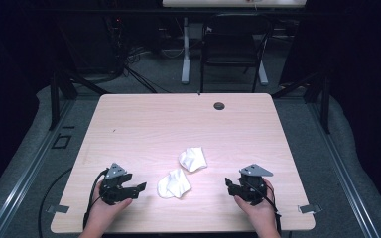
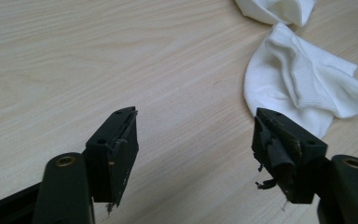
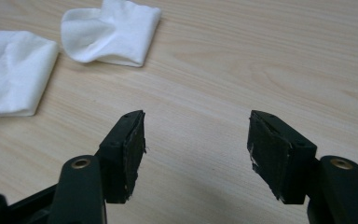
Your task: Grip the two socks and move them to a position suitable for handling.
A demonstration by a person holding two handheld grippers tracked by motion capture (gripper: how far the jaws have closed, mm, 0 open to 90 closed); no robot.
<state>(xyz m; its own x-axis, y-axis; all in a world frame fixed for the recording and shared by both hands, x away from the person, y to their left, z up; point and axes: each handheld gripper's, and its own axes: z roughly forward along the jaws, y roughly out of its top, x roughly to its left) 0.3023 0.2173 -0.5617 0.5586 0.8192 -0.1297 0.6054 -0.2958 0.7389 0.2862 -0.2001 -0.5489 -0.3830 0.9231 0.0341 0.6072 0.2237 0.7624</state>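
2 tools rest low over the surface (image 1: 144, 119), each in a hand: left tool (image 1: 140, 188) and right tool (image 1: 228, 183), both with jaws spread wide and nothing between them. Between the tools lie 2 crumpled white socks, the near sock (image 1: 173, 184) just beside the left tool, the far sock (image 1: 193, 158) just beyond it.

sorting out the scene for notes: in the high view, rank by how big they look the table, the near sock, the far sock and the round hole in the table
1. table, by far the largest.
2. near sock and far sock: they look about alike, too close to rank.
3. round hole, the smallest.
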